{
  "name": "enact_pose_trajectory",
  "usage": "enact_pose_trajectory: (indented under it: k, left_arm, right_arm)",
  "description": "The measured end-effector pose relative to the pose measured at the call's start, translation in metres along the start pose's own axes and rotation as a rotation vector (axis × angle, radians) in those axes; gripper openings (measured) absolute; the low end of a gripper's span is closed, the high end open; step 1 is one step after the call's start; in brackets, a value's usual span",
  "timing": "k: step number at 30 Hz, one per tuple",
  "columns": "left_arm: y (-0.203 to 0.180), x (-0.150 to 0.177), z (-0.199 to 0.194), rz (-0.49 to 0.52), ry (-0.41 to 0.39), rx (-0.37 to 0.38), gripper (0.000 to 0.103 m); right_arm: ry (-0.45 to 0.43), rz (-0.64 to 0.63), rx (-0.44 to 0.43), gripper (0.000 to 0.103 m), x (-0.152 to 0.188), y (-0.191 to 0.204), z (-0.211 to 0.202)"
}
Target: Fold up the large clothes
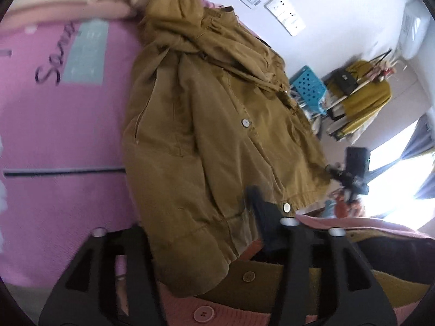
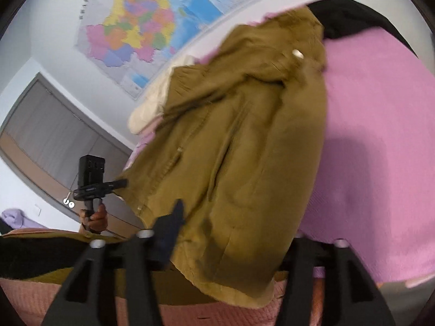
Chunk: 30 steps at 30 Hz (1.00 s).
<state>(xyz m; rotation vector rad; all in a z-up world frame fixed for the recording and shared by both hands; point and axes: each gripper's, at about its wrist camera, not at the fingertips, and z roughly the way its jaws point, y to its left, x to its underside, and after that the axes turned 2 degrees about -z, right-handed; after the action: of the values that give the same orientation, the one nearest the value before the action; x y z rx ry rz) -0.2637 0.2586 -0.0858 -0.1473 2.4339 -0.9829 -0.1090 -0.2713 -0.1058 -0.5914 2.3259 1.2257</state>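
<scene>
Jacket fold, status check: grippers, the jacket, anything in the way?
Left gripper open, right gripper open, neither gripping. Tan jacket lies partly folded on the pink bedcover. Pink knit garment under the hem, near edge.

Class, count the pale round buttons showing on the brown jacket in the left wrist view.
2. One pale round button sits midway down the brown cotton jacket front; the other is at the hem. Folds may hide more.

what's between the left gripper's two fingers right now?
The lower hem of the brown jacket lies between the open left gripper fingers, shown in the left wrist view; pads aren't pressing it.
</scene>
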Motion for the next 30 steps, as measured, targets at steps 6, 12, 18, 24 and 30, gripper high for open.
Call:
enact_pose_trajectory:
  k: [6,12,18,24,30]
  left_arm:
    - [-0.003,0.008,0.009,0.026,0.034,0.008,0.075]
    - [-0.014,0.01,0.018,0.016,0.047,0.021,0.033]
    - [-0.03,0.0,-0.005,0.058,-0.031,0.04,0.018]
    - [-0.038,-0.015,-0.028,0.056,-0.087,0.065,0.017]
    - [-0.053,-0.042,-0.05,0.073,-0.144,0.057,0.017]
  right_arm:
    - [0.043,0.025,-0.067,0.055,0.015,-0.006,0.012]
    - [-0.009,-0.012,-0.082,0.019,0.011,0.01,0.01]
    - [-0.088,-0.044,-0.099,0.017,-0.009,0.025,-0.008]
    - [-0.191,-0.051,-0.149,0.016,-0.035,0.034,-0.029]
    - [-0.255,-0.084,-0.169,0.016,-0.068,0.045,-0.04]
